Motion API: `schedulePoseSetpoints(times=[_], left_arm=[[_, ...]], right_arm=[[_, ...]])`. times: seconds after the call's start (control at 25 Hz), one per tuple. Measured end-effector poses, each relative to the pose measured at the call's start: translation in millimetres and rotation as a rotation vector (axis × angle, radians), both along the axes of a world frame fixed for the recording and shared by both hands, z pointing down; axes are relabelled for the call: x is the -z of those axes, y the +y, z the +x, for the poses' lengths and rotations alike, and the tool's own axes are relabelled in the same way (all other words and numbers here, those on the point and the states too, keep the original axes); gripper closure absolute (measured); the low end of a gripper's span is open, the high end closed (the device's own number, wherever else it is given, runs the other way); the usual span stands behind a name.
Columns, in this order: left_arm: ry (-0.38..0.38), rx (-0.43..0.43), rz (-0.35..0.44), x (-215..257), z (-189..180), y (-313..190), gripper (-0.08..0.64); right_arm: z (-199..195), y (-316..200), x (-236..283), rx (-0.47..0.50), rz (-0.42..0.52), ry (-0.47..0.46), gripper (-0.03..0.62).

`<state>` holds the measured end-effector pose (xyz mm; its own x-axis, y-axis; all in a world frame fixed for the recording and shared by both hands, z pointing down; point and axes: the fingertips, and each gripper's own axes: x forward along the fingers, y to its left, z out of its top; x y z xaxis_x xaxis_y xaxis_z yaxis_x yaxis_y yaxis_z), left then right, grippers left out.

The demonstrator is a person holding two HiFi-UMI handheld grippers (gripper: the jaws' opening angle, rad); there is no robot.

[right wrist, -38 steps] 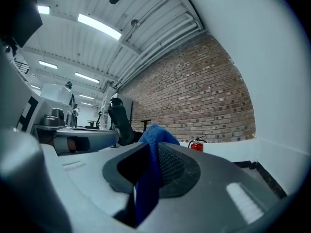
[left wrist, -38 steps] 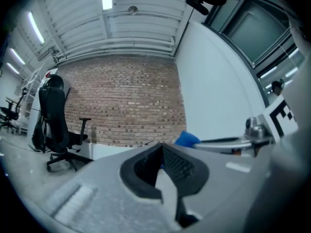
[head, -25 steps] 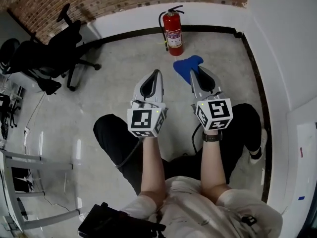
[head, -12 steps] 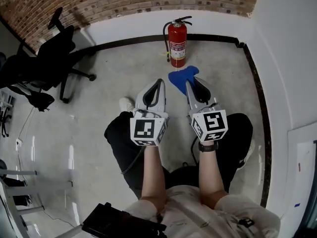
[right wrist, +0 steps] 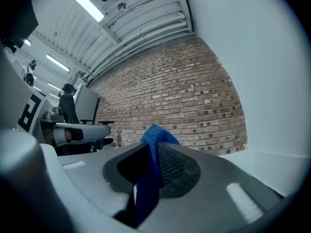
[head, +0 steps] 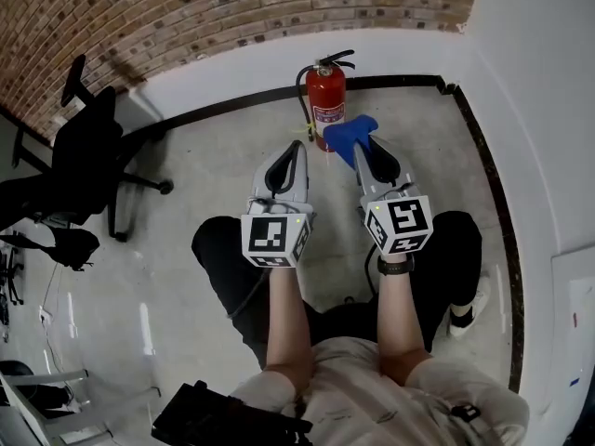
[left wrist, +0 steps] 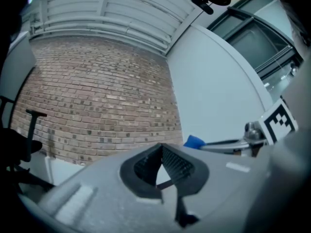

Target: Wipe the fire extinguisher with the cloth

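- Your right gripper [head: 369, 149] has its jaws pressed onto the blue cloth [head: 350, 134]. In the right gripper view the fabric runs up between the pads and bunches above the tips.
- Your left gripper [head: 296, 149] has its jaws closed tip to tip with nothing between them. The left gripper view shows only bare pads meeting.
- The fire extinguisher [head: 325, 100] stands upright on the floor [head: 214, 165] at the foot of the brick wall [head: 232, 17], so its long axis is vertical.
- It lies ahead of both grippers and between their lines, a little right of the left tips and a little left of the right tips.
- The right gripper, the one carrying the cloth, is the nearer. In the head view the bunched cloth sits just beside the lower right of the red cylinder. I cannot tell from that view whether it touches.
- Neither gripper view shows the extinguisher. Both look at wall, so your jaws seem tilted above it.
- The black hose [head: 299, 100] loops down the cylinder's left side, away from the cloth.
- In my judgement, wiping has not clearly begun. The next move calls for you to carry the cloth leftward onto the cylinder and stroke along its height. Your free left gripper could steady the top so the extinguisher does not tip.
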<state>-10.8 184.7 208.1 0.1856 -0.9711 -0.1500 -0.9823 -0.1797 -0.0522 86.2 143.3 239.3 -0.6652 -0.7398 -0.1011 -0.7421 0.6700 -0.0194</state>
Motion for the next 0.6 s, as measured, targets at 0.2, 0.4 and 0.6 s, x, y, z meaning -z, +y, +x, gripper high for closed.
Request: schedulePoseSetpoints(times=[0.2, 0.4, 0.6], left_arm=[[0.000, -0.041, 0.027, 8, -28, -46, 0.560], [-0.015, -0.082, 0.050, 19, -46, -83, 0.560], [0.011, -0.119, 0.052, 10, -56, -109, 0.560]], right_arm=[[-25, -39, 14, -0.028, 0.047, 0.004, 0.531], [-41, -71, 26, -0.072, 0.082, 0.014, 0.531], [-51, -93, 18, -0.098, 0.075, 0.040, 0.531]])
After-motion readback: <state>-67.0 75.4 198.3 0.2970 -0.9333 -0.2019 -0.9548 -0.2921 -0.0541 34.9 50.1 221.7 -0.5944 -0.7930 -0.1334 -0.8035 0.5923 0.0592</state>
